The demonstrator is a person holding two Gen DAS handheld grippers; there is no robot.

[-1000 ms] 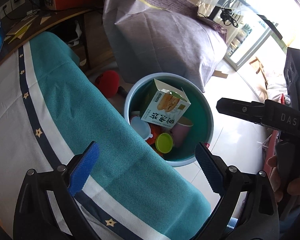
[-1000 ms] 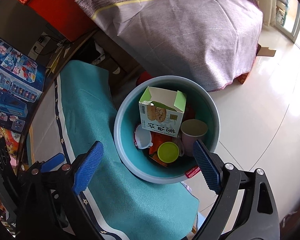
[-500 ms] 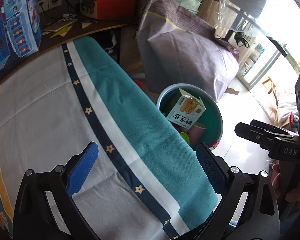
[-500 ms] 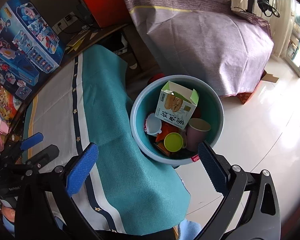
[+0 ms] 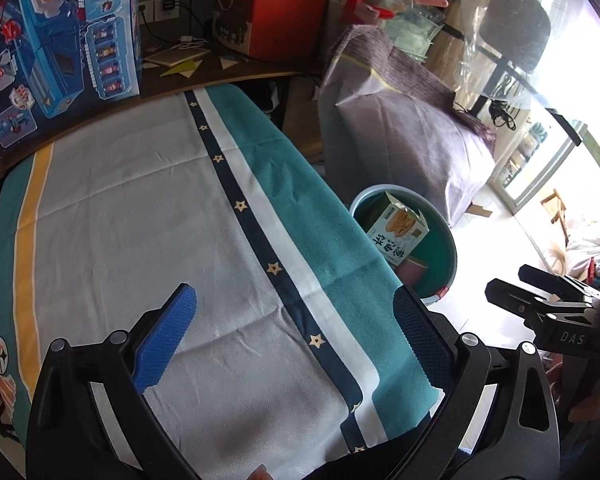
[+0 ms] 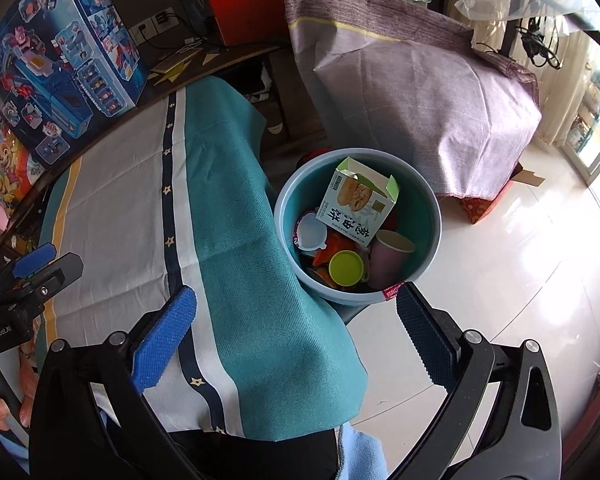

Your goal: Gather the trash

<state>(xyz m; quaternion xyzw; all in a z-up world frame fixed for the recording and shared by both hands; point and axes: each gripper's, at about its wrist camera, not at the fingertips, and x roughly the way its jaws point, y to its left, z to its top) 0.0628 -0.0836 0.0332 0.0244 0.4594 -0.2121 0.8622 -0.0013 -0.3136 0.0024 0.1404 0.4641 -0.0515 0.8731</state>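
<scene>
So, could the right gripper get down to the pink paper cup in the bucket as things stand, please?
Probably yes: the right gripper is open and empty, and the pink paper cup lies uncovered near the bucket rim closest to it, beside the biscuit box.

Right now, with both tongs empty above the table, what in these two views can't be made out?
- Bottom of the bucket: covered by the snack box, pink cup and green lid in the right view.
- Most of the bucket in the left view: hidden behind the tablecloth edge.
- Near table edge: blocked by the tongs' frames.
- Box print: too small to read.
</scene>
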